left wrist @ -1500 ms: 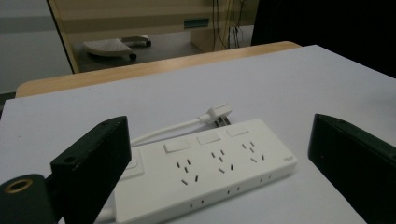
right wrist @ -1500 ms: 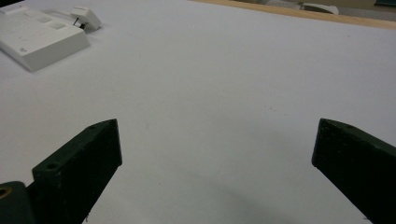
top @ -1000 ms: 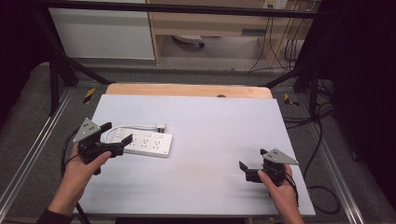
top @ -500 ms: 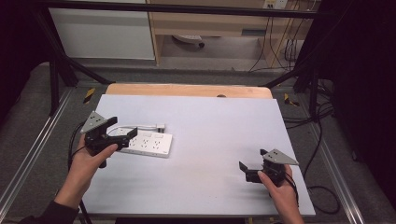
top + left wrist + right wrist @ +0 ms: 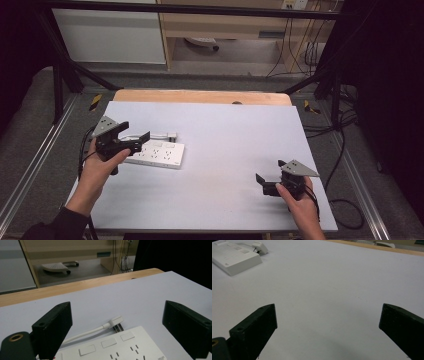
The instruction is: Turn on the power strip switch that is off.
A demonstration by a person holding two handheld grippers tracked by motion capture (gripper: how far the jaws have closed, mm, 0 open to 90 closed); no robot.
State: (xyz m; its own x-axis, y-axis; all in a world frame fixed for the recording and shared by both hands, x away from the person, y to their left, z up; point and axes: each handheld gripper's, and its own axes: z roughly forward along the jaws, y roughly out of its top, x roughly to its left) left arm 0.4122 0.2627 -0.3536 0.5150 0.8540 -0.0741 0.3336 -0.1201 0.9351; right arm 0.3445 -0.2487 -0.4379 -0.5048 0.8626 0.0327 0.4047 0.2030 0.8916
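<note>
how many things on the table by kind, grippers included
power strip: 1
plug on its cord: 1
grippers, left and right: 2
total: 4

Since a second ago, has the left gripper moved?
Yes. The left gripper has gone forward and toward the table's middle: against the unmoved white power strip, it now hangs open over that strip's near-left end.
</note>
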